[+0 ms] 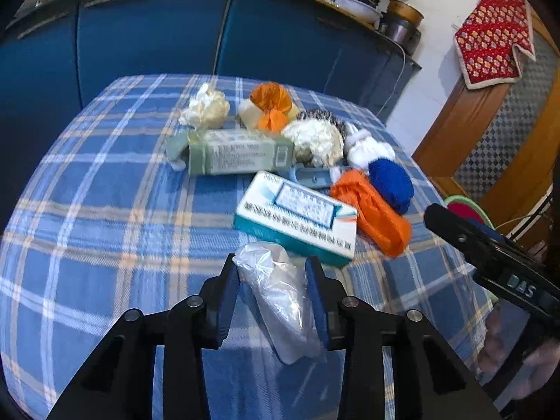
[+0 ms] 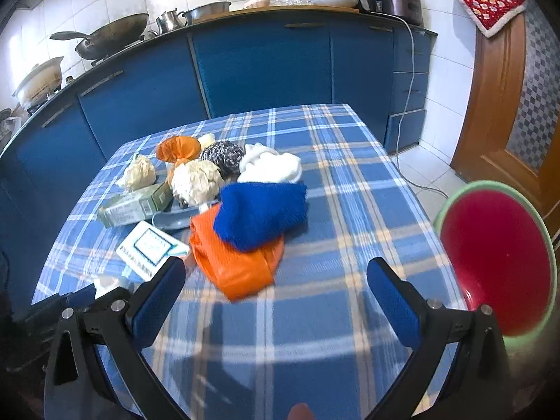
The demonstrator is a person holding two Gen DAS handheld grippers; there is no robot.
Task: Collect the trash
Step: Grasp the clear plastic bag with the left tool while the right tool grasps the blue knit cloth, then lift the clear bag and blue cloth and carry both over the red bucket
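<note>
My left gripper [image 1: 273, 273] pinches the clear plastic bag [image 1: 280, 297] at lower centre; right gripper [image 2: 276, 276] gapes empty. Slippery film could slide free.

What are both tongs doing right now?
Left tongs: closed on the crumpled clear plastic bag.
Right tongs: open, empty, above the checked tablecloth.

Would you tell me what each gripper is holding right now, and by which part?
The left gripper pinches the clear plastic bag across its crumpled middle; the right gripper is open and holds nothing.
</note>
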